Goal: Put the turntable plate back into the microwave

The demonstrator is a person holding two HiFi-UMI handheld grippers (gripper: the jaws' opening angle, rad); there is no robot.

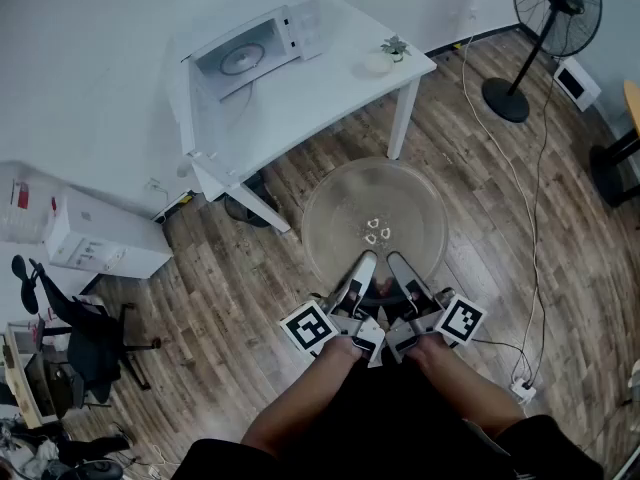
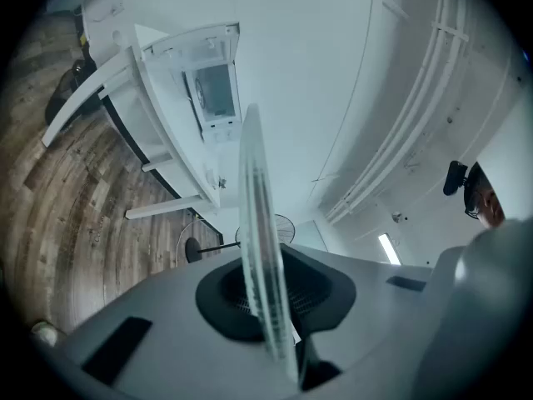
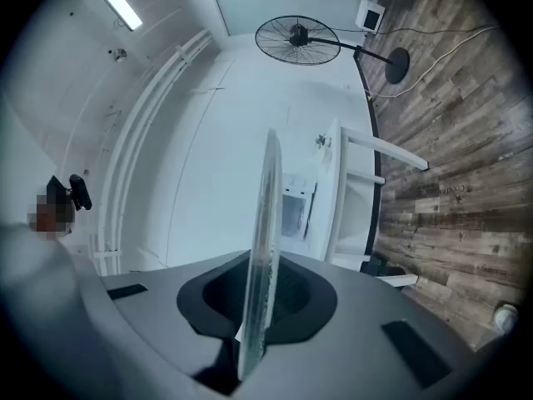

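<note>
We stand on a wood floor [image 1: 240, 298], some way back from a white table [image 1: 330, 93] set against the wall. The microwave [image 1: 290, 30] sits on it with its door [image 1: 195, 98] swung open. The cavity faces us, and a ring [image 1: 240, 61] shows on its floor.

The glass plate [image 1: 375, 218] is in the air in front of us, about level, well apart from the microwave. The left gripper [image 1: 362, 265] and right gripper [image 1: 400, 265] sit side by side on its near rim. In each gripper view the plate's edge runs straight between the jaws, which are narrowed down onto the glass, so both are clamped on it.

We judge this to be the carry. The plate is picked up and the approach to the table is not yet made.

The next move calls for walking forward with both grippers moving as one, so the glass is not twisted between them. Then we must keep the plate level, feed it through the opening clear of the door and the frame, and lower it centred onto the ring before either grip loosens. Glass held only at one rim may sag or slip, so a slow, steady pace seems wise.
</note>
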